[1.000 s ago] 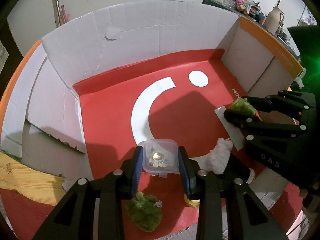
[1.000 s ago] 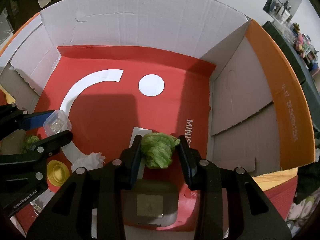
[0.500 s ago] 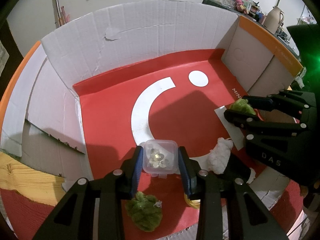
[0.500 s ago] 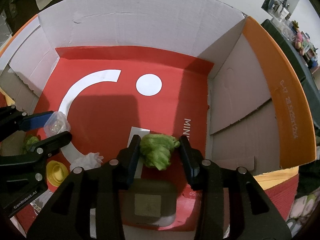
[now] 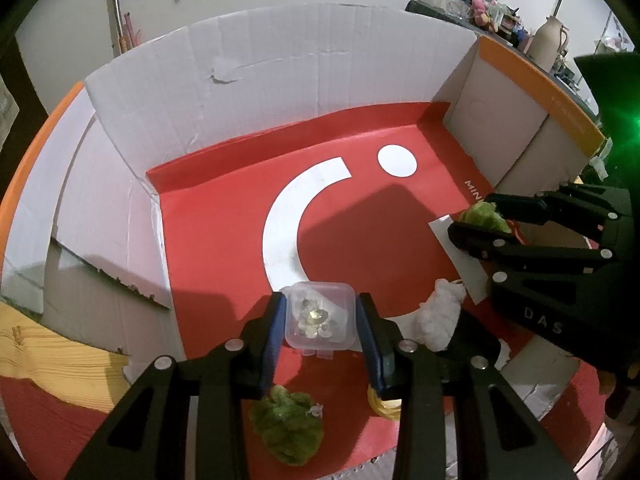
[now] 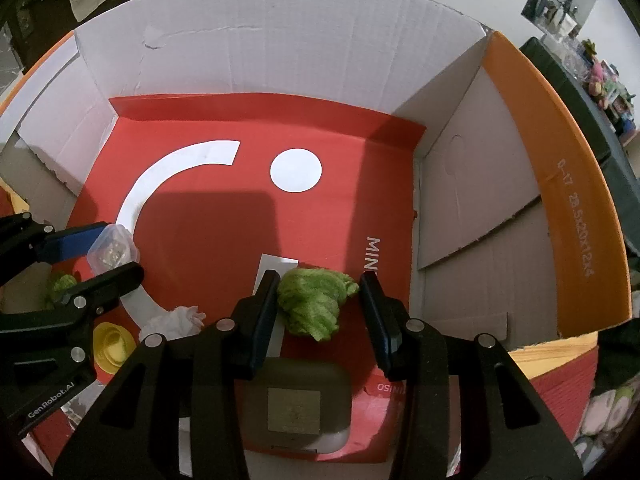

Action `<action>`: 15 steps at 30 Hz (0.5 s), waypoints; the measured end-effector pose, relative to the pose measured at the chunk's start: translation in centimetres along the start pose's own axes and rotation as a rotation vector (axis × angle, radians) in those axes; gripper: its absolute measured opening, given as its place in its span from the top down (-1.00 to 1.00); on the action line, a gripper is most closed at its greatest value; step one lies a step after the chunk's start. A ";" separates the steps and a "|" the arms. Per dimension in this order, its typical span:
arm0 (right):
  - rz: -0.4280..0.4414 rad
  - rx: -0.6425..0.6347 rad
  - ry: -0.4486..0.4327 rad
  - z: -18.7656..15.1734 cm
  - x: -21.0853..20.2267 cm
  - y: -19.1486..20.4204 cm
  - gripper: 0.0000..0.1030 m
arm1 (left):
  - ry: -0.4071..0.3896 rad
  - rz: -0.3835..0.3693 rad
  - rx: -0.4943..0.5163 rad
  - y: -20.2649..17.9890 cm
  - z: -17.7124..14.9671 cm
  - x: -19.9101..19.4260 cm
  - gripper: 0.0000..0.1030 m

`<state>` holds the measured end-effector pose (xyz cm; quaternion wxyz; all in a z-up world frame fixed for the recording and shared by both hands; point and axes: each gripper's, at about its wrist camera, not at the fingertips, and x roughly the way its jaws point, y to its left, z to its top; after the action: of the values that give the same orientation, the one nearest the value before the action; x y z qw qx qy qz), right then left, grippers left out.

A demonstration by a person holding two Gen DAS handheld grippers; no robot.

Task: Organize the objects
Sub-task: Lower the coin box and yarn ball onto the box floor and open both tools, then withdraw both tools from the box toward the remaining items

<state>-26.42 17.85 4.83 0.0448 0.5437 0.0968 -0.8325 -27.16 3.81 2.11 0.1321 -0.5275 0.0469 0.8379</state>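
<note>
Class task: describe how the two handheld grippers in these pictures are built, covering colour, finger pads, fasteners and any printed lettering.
Both grippers are black plastic with silver screw heads. The left gripper has blue finger pads and reads "GenRobot.AI" on its side. The right gripper shows "DAS" in pale letters.

clear lidded box (image 5: 320,314), green yarn wad (image 6: 314,300), on red floor

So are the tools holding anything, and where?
The left tool grips the clear box by two opposite sides. The green fluffy ball sits between the fingers of the right tool, apparently not squeezed.
</note>
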 end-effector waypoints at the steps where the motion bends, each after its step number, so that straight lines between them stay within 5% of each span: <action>1: -0.003 -0.002 0.000 0.0 -0.1 0.1 0.23 | 0.000 -0.002 -0.003 -0.4 -0.1 0.0 0.27; 15: -0.003 0.014 -0.033 -1.0 -1.4 0.8 0.17 | -0.015 -0.031 -0.043 1.8 0.6 -1.6 0.27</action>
<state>-24.82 17.23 5.64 0.0415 0.5299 0.0912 -0.8421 -27.53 1.92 3.75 0.1340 -0.5244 0.0197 0.8406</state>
